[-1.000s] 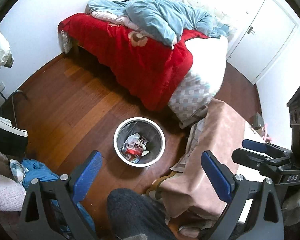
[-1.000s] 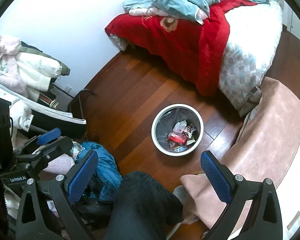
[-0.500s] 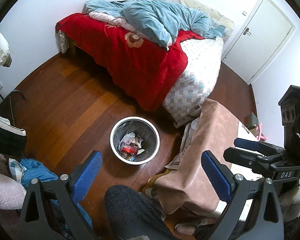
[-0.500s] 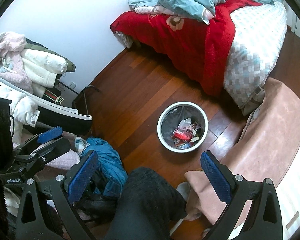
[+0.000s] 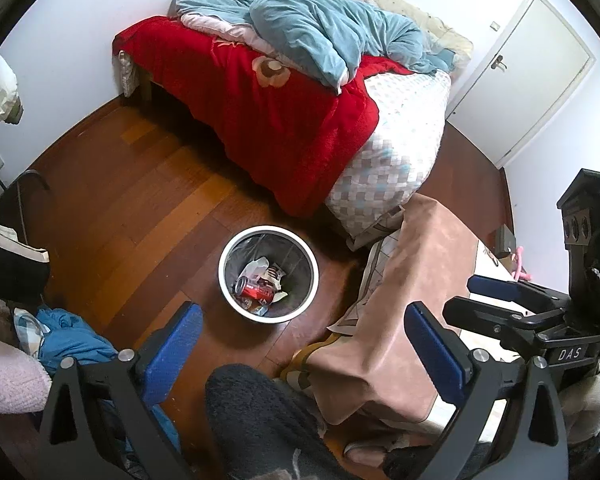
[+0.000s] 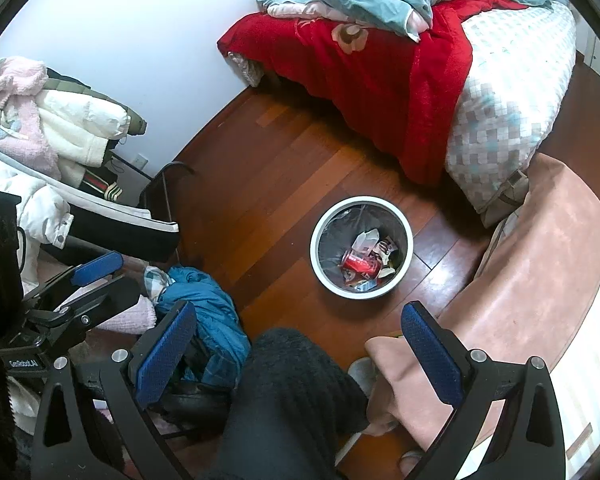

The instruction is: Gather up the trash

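Observation:
A white round trash bin (image 5: 225,276) with a dark liner stands on the wooden floor; it also shows in the right wrist view (image 6: 409,256). Inside lie a red can (image 5: 256,291), white wrappers and paper scraps; the can shows in the right wrist view too (image 6: 360,263). My left gripper (image 5: 300,356) is open and empty, held high above the floor, nearer me than the bin. My right gripper (image 6: 296,352) is open and empty at a similar height. Each gripper shows in the other's view: the right one (image 5: 516,300), the left one (image 6: 80,284).
A bed with a red blanket (image 5: 268,116) and blue quilt stands behind the bin. A pink-brown cloth-covered table (image 5: 404,308) is to the right. Blue clothes (image 6: 208,320) and piled jackets (image 6: 60,128) lie left. A dark-trousered leg (image 6: 288,400) is below. A door (image 5: 540,76) is at far right.
Both grippers have risen and drawn back a little, so the bin looks smaller and more of the room and door shows. Both stay open and empty.

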A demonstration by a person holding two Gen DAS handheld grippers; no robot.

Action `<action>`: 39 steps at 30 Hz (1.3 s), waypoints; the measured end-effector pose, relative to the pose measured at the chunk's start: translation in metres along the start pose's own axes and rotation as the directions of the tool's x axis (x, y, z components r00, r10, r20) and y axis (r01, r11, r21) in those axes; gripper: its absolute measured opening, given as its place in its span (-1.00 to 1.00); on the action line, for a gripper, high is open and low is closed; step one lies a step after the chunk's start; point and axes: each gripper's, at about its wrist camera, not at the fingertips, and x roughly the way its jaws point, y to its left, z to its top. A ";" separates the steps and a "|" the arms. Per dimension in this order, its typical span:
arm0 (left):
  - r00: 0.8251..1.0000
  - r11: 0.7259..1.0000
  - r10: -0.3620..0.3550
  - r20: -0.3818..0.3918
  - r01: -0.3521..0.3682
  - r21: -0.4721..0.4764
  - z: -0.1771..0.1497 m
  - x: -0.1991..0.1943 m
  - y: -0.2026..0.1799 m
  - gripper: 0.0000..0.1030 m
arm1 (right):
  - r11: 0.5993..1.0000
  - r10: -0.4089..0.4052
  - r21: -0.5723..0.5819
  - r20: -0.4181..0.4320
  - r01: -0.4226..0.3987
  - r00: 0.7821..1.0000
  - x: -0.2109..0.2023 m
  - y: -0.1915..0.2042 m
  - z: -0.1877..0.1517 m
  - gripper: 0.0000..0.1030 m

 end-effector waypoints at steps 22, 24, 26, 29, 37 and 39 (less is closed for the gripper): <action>1.000 1.000 -0.007 -0.017 0.007 -0.008 -0.003 0.004 0.007 1.00 | 1.000 0.008 0.000 -0.014 -0.008 1.000 0.004 -0.003 -0.006 1.00; 1.000 1.000 -0.002 -0.018 0.002 -0.011 -0.004 0.005 0.007 1.00 | 1.000 0.008 0.005 -0.016 -0.007 1.000 0.005 -0.003 -0.006 1.00; 1.000 1.000 0.000 -0.020 0.000 -0.013 -0.005 0.007 0.008 1.00 | 1.000 0.007 0.005 -0.019 -0.007 1.000 0.005 -0.002 -0.006 1.00; 1.000 1.000 0.004 -0.022 -0.004 -0.014 -0.006 0.009 0.009 1.00 | 1.000 0.007 0.007 -0.022 -0.007 1.000 0.006 0.000 -0.006 1.00; 1.000 1.000 0.001 -0.026 -0.002 -0.016 -0.007 0.010 0.011 1.00 | 1.000 0.007 0.005 -0.024 -0.007 1.000 0.005 -0.001 -0.007 1.00; 1.000 1.000 0.004 -0.025 -0.004 -0.017 -0.008 0.010 0.011 1.00 | 1.000 0.006 0.005 -0.022 -0.006 1.000 0.005 -0.001 -0.006 1.00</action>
